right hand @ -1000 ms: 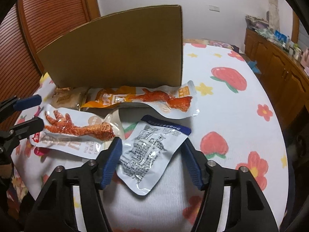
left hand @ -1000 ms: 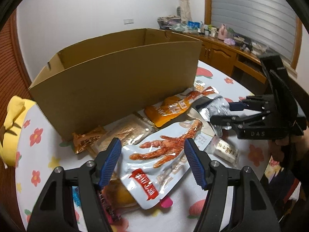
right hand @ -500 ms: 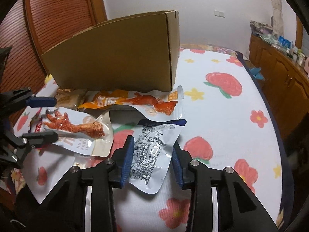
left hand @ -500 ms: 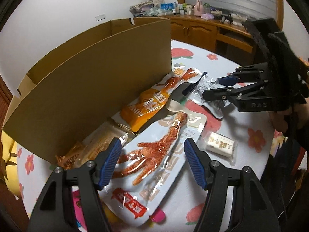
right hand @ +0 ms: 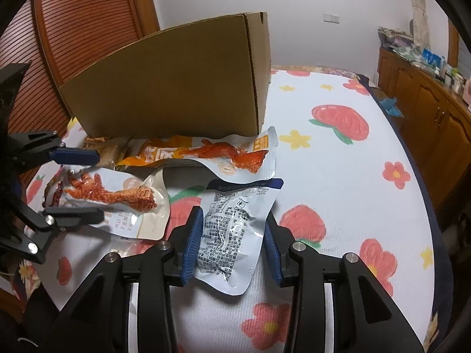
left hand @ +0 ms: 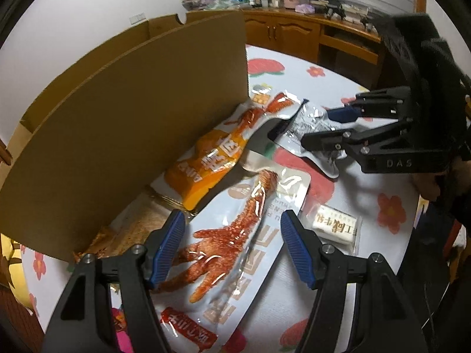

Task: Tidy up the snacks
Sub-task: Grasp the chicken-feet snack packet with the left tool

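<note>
Left gripper (left hand: 232, 244): held wide open over the chicken-foot pack (left hand: 241, 241), which lay flat on the tablecloth (right hand: 338, 176).
Right gripper (right hand: 232, 244): closed narrowly about the silver pouch (right hand: 235, 229); whether it was gripped could not be told.
Orange pack (right hand: 203, 153): lodged against the box (right hand: 176, 88).
Small white bar (left hand: 335, 226): beside the chicken-foot pack.

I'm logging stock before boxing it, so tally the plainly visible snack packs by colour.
white pouch: 1
orange pouch: 1
silver pouch: 1
small white packet: 1
tan packet and brown packet: 2
Total: 6, not counting bits hidden underneath.
</note>
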